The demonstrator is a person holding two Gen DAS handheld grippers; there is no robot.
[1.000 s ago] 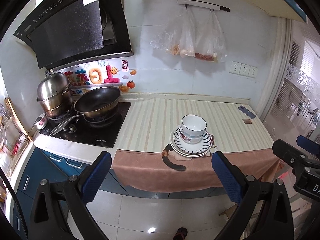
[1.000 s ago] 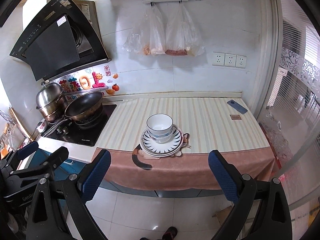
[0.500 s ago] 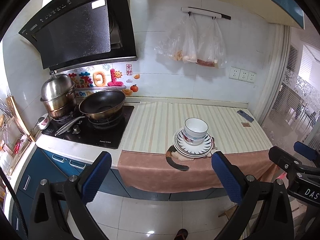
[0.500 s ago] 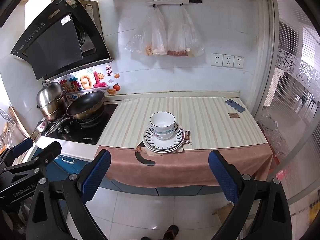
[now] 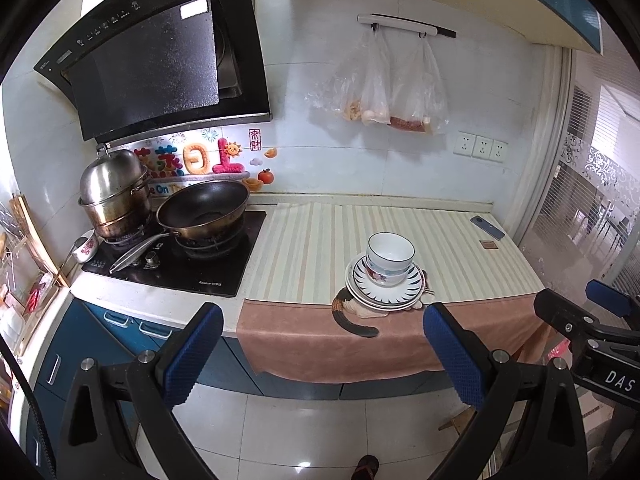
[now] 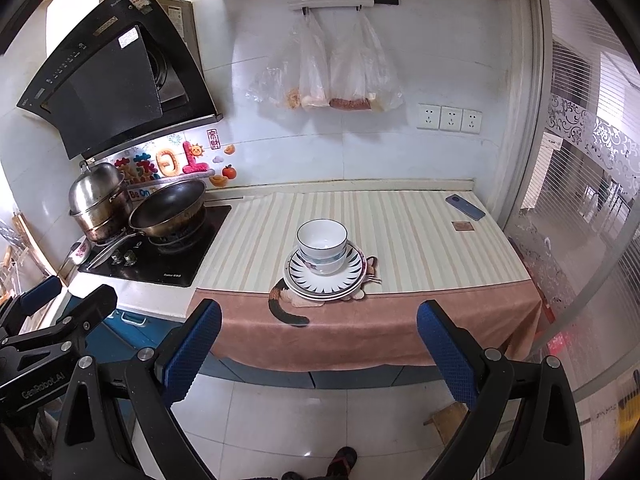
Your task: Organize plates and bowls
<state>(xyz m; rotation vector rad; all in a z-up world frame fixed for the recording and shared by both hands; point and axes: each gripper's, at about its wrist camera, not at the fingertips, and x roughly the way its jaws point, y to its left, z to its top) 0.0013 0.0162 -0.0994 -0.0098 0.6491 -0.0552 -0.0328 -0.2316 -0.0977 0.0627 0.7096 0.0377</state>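
A: Crockery is seen from the left wrist as one pile: bowls [image 5: 390, 258] are nested on stacked plates [image 5: 384, 284], set on a cat-shaped mat [image 5: 354, 316] near the front edge of the counter [image 5: 400, 224]. Why there?

B: A reason can only be judged. The stove [image 5: 176, 256] side is taken by a wok [image 5: 204, 210] and a steamer pot [image 5: 114, 196], so the striped cloth is the free stretch. The left gripper [image 5: 322, 354] is held back over the floor, well apart from the pile, its blue pads spread wide with nothing between them.

A: And from the right wrist?

B: The same pile is shown, bowls [image 6: 322, 250] centred on plates [image 6: 325, 274], which keeps it steady. The right gripper [image 6: 318, 350] is likewise held wide apart and empty, pointed at the pile from off the counter. A phone [image 6: 465, 207] is left at the far corner.

A: Is the sorting done?

B: That cannot be settled: a pile like this would fit dishes already gathered, or dishes waiting to be parted.
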